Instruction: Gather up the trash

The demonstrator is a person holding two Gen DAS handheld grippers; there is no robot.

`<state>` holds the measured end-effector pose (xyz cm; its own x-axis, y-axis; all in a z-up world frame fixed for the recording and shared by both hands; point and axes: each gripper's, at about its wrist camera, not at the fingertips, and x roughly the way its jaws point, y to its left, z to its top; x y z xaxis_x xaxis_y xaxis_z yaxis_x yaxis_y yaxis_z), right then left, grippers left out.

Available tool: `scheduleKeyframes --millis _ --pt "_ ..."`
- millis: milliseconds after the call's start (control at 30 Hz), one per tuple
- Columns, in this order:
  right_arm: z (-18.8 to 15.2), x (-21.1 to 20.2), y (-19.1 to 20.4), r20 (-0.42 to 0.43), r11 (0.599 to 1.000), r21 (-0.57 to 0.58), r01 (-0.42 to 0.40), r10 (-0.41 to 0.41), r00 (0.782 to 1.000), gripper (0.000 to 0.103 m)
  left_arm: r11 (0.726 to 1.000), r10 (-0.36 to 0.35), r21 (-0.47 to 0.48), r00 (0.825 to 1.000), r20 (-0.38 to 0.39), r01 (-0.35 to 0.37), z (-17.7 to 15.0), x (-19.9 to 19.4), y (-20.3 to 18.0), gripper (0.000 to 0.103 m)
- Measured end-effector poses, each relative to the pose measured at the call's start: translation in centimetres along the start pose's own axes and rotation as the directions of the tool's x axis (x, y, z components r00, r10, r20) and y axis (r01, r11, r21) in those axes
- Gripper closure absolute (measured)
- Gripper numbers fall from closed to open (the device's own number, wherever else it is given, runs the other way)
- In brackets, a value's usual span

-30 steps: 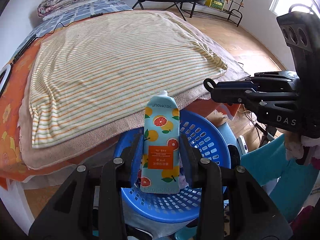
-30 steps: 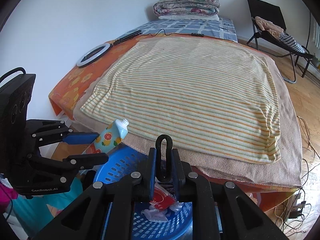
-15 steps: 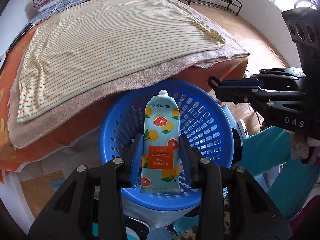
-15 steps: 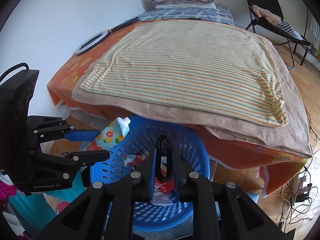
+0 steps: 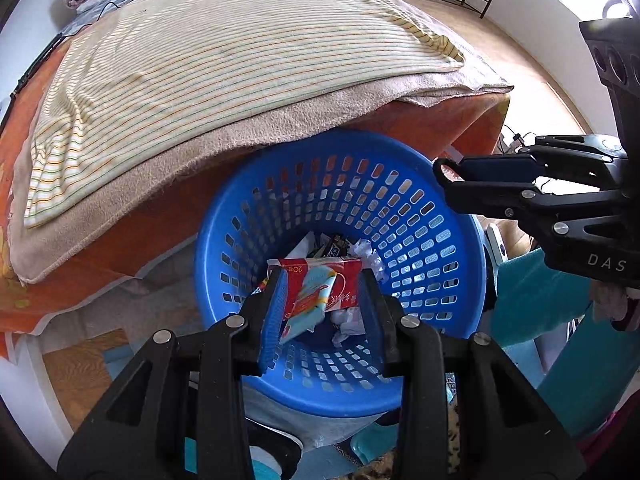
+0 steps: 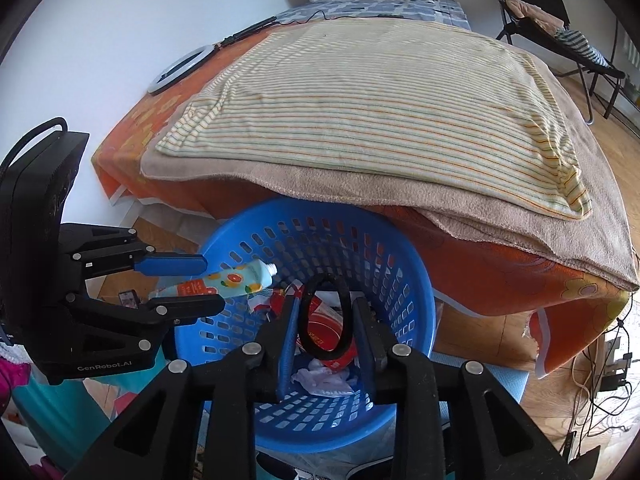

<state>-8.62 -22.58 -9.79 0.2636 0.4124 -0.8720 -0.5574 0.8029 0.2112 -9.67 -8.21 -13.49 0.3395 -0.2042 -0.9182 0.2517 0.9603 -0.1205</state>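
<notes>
A blue perforated basket (image 5: pixel 420 216) (image 6: pixel 392 248) stands on the floor against the bed and holds a red packet (image 5: pixel 340 276), crumpled paper and wrappers. My left gripper (image 5: pixel 324 312) (image 6: pixel 200 282) is open above the basket. The citrus-print tube (image 6: pixel 224 282) (image 5: pixel 310 304) lies loose between its fingers, tilting down over the basket. My right gripper (image 6: pixel 324 320) (image 5: pixel 452 174) is shut on a black loop-shaped object (image 6: pixel 324 320) over the basket's right rim.
The bed with a striped blanket (image 5: pixel 224 60) (image 6: pixel 380 100) over a tan one overhangs the basket's far side. A ring light (image 6: pixel 180 70) lies on the bed. A folding chair (image 6: pixel 560 32) stands at the back. Cables (image 6: pixel 600 380) lie on the wooden floor at right.
Both grippers dropped lower over the basket. The left gripper's fingers spread apart and the tube, held upright before, now tips and slides down between them.
</notes>
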Motion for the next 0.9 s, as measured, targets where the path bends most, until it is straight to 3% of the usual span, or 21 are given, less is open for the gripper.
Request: scheduleKeyframes --millis 167,367,433,500,600,733,900 --pt "-0.1 0.3 -0.1 -0.008 1.000 0.003 0.011 -0.011 1.000 0.065 1.000 0.011 -0.009 1.000 -0.004 -0.011 0.1 0.2 0.4 0.067" --pt "-0.2 0.3 -0.3 -0.006 1.000 0.004 0.025 -0.025 1.000 0.042 1.000 0.018 -0.024 1.000 -0.007 -0.018 0.1 0.2 0.9 0.067" --pt "-0.2 0.4 -0.3 -0.011 1.000 0.003 0.030 -0.030 0.999 0.034 0.999 0.016 -0.030 1.000 -0.006 -0.016 0.1 0.2 1.0 0.062" --pt "-0.2 0.5 -0.4 -0.019 0.999 0.007 0.032 -0.032 0.999 0.028 0.999 0.024 -0.029 1.000 0.002 -0.024 0.1 0.1 1.0 0.049" --pt "-0.3 0.5 -0.4 -0.024 0.999 0.009 0.044 -0.044 0.999 0.021 0.999 0.030 -0.039 0.999 0.009 -0.030 0.2 -0.1 1.2 0.049" --pt "-0.2 0.3 -0.6 -0.017 0.997 0.012 0.078 -0.077 0.997 0.016 0.997 0.049 -0.068 0.999 0.025 -0.047 0.4 -0.5 1.9 0.036" --pt "0.0 0.0 -1.0 -0.016 0.993 0.030 0.110 -0.110 0.994 0.016 0.993 0.073 -0.099 0.996 0.053 -0.067 1.1 -1.5 2.6 0.033"
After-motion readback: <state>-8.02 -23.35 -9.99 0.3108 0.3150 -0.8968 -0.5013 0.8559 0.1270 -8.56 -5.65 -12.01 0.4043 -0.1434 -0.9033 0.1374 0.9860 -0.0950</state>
